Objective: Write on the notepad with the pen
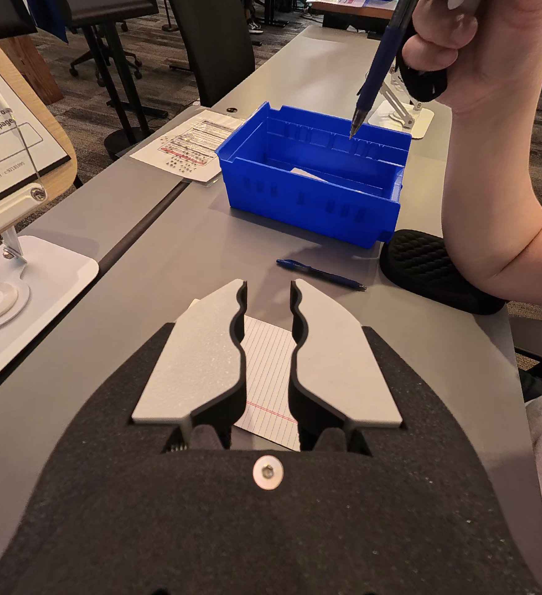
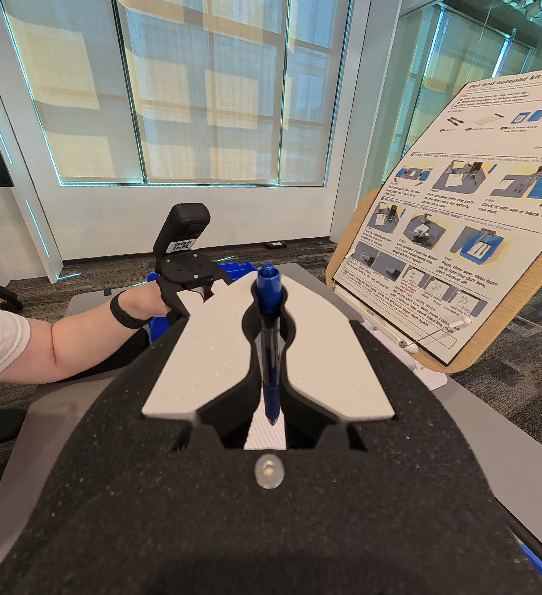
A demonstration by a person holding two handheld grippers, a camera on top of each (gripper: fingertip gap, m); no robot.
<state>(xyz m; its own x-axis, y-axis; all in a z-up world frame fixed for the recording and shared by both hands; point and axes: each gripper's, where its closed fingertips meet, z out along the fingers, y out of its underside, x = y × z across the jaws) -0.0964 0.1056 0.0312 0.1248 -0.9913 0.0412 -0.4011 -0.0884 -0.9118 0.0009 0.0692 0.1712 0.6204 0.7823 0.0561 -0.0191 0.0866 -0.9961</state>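
My left gripper (image 1: 269, 285) hovers low over the white lined notepad (image 1: 268, 363) on the grey table (image 1: 166, 257). Its jaws stand a little apart with nothing between them. My right gripper (image 2: 268, 280) is shut on a blue pen (image 2: 269, 338), held upright with its tip pointing down over the notepad (image 2: 265, 434). In the left wrist view that pen (image 1: 379, 64) hangs tip down at the upper right, above the blue bin. A second blue pen (image 1: 321, 274) lies on the table just beyond the left fingertips. The left gripper (image 2: 205, 293) also shows in the right wrist view.
A blue plastic bin (image 1: 311, 193) stands behind the second pen, with white paper inside. A laminated sheet (image 1: 186, 145) lies left of it. An instruction board on a stand (image 2: 456, 225) is at the table's side. A forearm rests on a black cushion (image 1: 424, 267). About 20 cm separates my left fingertips from my right.
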